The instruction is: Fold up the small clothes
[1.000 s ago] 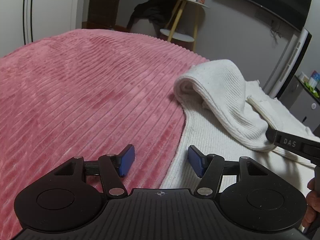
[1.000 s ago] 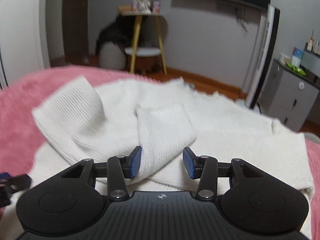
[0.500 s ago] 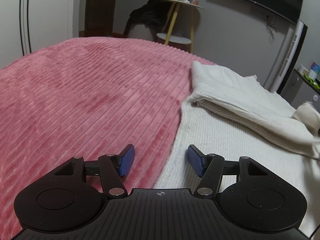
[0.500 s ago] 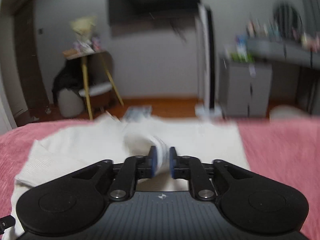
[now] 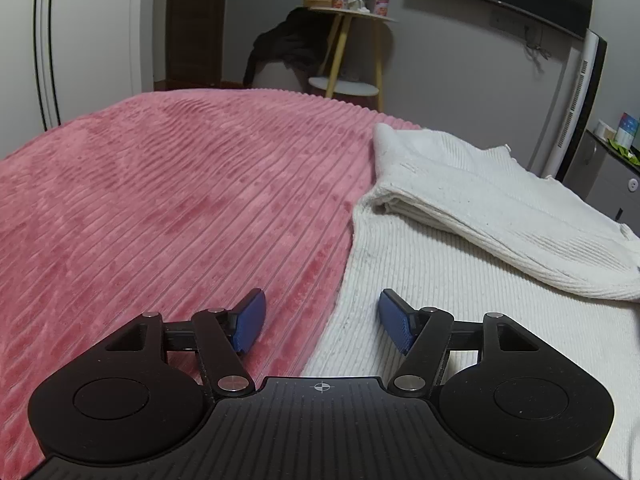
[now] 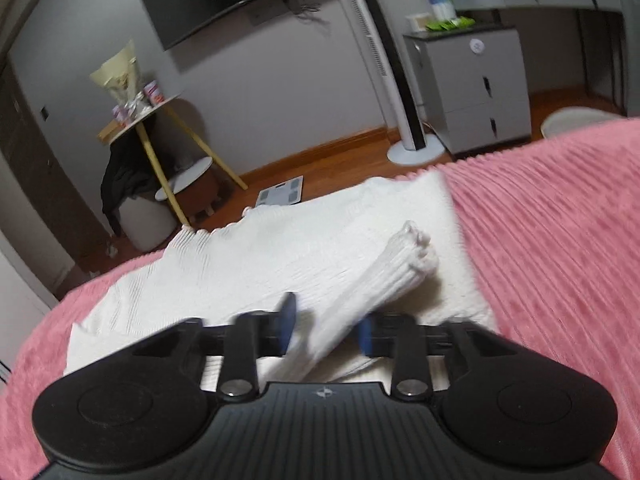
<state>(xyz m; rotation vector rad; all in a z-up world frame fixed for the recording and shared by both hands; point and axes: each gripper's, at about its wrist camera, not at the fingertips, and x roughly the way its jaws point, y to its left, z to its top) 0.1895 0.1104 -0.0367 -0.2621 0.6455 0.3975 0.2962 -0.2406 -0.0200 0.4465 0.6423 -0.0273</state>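
Observation:
A white ribbed sweater (image 5: 452, 280) lies on a pink ribbed blanket (image 5: 160, 200). One sleeve (image 5: 500, 220) is folded flat across its body. My left gripper (image 5: 320, 320) hovers low over the sweater's left edge; its jaws are opening and nothing is between them. In the right wrist view the sweater (image 6: 280, 252) stretches toward the bed's far edge. My right gripper (image 6: 326, 326) is tilted, and its jaws are closing on the bunched end of a sleeve (image 6: 392, 272), which sticks out past the pads above the sweater's body.
Beyond the bed stand a yellow-legged side table (image 5: 352, 20), a tower fan (image 6: 380, 60) and a grey drawer cabinet (image 6: 472, 88). A bathroom scale (image 6: 280, 194) lies on the wooden floor. Pink blanket (image 6: 560, 240) extends to the right of the sweater.
My right gripper closed on the sleeve end, carried it across the sweater to the right and rolled. The raised sleeve seen by the left camera now lies flat. The left gripper hardly moved.

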